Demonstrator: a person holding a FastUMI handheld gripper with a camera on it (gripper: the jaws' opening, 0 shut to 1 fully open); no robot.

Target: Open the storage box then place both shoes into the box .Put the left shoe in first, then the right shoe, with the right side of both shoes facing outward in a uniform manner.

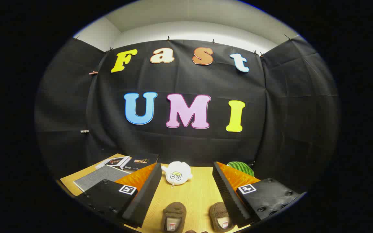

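Observation:
Two brown slipper-like shoes rest on the wooden table [193,194], toes pointing away from me. The left shoe [174,216] lies between the fingers, near the left finger. The right shoe [221,220] sits close against the right finger [228,194]. My gripper [186,186] is held wide open above the table, with nothing pressed between its fingers. The left finger [144,194] stands apart from the left shoe.
A white plush toy with a drawn face [176,173] lies on the table beyond the fingers. A green striped watermelon-like ball [243,167] sits behind the right finger. A grey mat [100,176] and some booklets [131,161] lie off to the far left.

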